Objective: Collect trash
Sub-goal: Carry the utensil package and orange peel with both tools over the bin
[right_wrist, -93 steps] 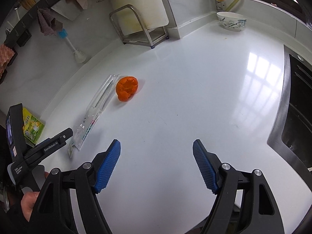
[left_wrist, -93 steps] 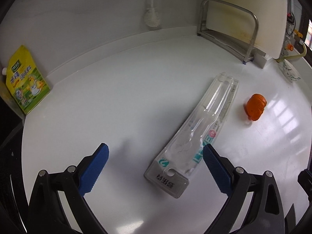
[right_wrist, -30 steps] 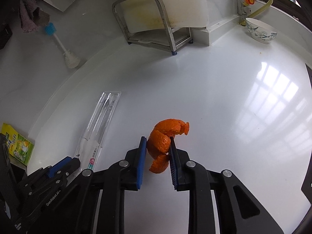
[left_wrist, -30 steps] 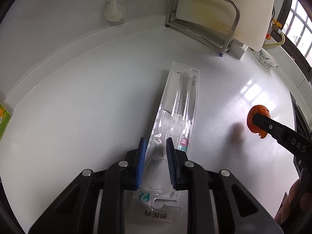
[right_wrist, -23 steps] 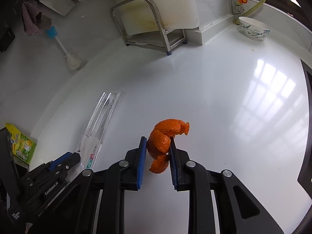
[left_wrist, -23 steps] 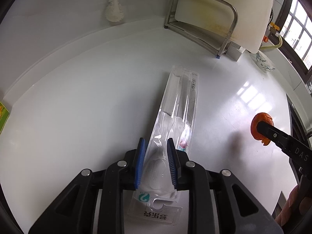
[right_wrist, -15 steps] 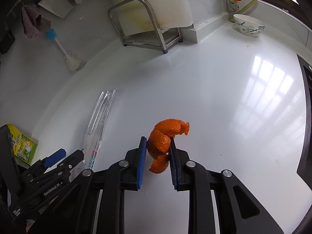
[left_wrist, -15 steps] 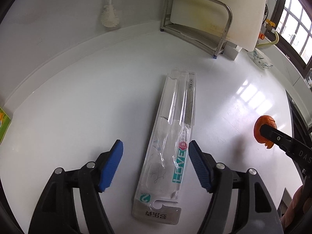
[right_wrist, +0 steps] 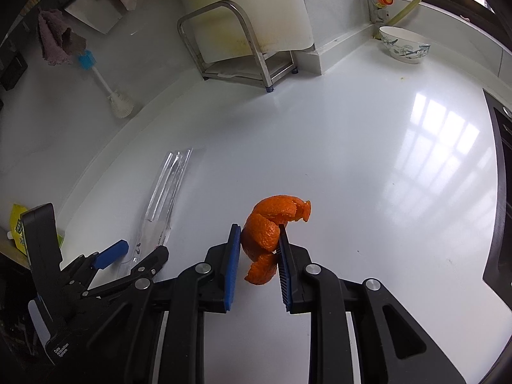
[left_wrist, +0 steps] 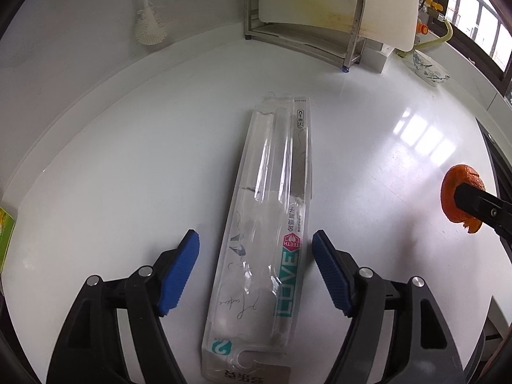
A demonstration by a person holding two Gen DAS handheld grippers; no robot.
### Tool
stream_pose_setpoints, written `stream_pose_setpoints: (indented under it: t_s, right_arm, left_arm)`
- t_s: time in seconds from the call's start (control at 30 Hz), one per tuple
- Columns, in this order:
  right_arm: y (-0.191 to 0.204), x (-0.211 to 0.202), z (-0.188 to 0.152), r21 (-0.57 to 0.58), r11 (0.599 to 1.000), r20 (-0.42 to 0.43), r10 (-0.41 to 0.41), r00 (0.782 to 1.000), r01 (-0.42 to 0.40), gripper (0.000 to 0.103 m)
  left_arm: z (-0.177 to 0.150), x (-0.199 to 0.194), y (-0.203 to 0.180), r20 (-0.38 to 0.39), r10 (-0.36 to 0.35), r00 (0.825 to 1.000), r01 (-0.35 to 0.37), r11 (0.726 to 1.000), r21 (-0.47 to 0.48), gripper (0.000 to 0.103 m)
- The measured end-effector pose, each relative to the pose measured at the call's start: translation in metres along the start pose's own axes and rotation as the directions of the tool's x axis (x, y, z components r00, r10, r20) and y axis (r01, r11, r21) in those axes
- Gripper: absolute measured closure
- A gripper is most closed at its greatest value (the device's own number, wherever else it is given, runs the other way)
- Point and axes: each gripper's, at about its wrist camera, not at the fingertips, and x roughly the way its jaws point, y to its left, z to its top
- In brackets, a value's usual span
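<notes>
A long clear plastic toothbrush package [left_wrist: 268, 240] lies flat on the white counter [left_wrist: 128, 160]. My left gripper [left_wrist: 256, 252] straddles its near half with jaws opening, and the blue pads [left_wrist: 179, 268] stand clear of both edges. In the right wrist view the same package [right_wrist: 163, 198] lies at the left, with the left gripper [right_wrist: 131, 252] over its near end. My right gripper [right_wrist: 257, 240] is shut on a curled orange peel [right_wrist: 265, 233], held above the counter. That peel [left_wrist: 460, 198] also shows at the right edge of the left wrist view.
A steel rack [right_wrist: 236, 48] with a white cutting board stands at the back wall. A bottle brush [right_wrist: 105, 86] leans on the backsplash. A patterned bowl [right_wrist: 403, 46] sits at the far right corner, a yellow-green pouch [right_wrist: 19, 227] at far left. A dark sink edge [right_wrist: 502, 192] borders the right.
My left gripper let go of the toothbrush package and its jaws spread wide; the package now lies flat on the counter. The right gripper stays shut on the peel.
</notes>
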Motion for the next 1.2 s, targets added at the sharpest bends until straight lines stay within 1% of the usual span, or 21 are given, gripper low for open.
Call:
stream_pose_setpoints:
  t_s: [0.07, 0.1, 0.17, 0.2, 0.27, 0.47, 0.63, 0.9, 1.2]
  right_arm:
    - [-0.001, 0.000, 0.000, 0.002, 1.000, -0.001, -0.002, 1.000, 0.002, 0.081]
    - [-0.001, 0.000, 0.000, 0.001, 1.000, -0.004, -0.004, 1.000, 0.004, 0.081]
    - [0.000, -0.001, -0.001, -0.005, 1.000, -0.004, -0.008, 1.000, 0.008, 0.081]
    - [0.001, -0.002, -0.001, -0.006, 1.000, -0.003, -0.009, 1.000, 0.009, 0.081]
    - [0.001, -0.003, -0.001, -0.005, 1.000, -0.002, -0.010, 1.000, 0.010, 0.081]
    - [-0.002, -0.005, -0.006, 0.008, 1.000, -0.004, -0.003, 1.000, 0.003, 0.081]
    - [-0.003, -0.011, -0.012, 0.009, 1.000, -0.004, 0.005, 1.000, -0.005, 0.081]
    - [-0.006, -0.028, -0.027, 0.009, 1.000, -0.001, 0.021, 1.000, -0.021, 0.081]
    - [-0.017, -0.065, -0.052, 0.011, 0.999, 0.021, 0.034, 0.999, -0.034, 0.081]
  left_arm:
    - [0.000, 0.000, 0.000, 0.003, 0.004, 1.000, -0.004, 1.000, 0.002, 0.030]
    - [0.000, 0.000, 0.000, 0.004, 0.003, 1.000, -0.003, 1.000, 0.000, 0.031]
    - [0.000, -0.002, 0.000, 0.013, 0.001, 1.000, -0.001, 1.000, 0.001, 0.041]
    - [0.000, -0.003, -0.001, 0.016, -0.005, 1.000, 0.005, 1.000, 0.006, 0.051]
    - [0.000, -0.004, -0.002, 0.010, -0.002, 1.000, 0.002, 1.000, 0.009, 0.052]
    - [-0.003, -0.008, 0.002, -0.010, -0.009, 1.000, 0.009, 1.000, -0.018, 0.052]
    - [-0.008, -0.018, 0.003, -0.012, -0.004, 1.000, 0.003, 1.000, -0.030, 0.052]
    - [-0.017, -0.045, 0.000, 0.009, 0.007, 1.000, -0.006, 0.999, -0.035, 0.052]
    - [-0.032, -0.084, -0.010, 0.040, 0.019, 0.999, -0.018, 0.999, -0.040, 0.052]
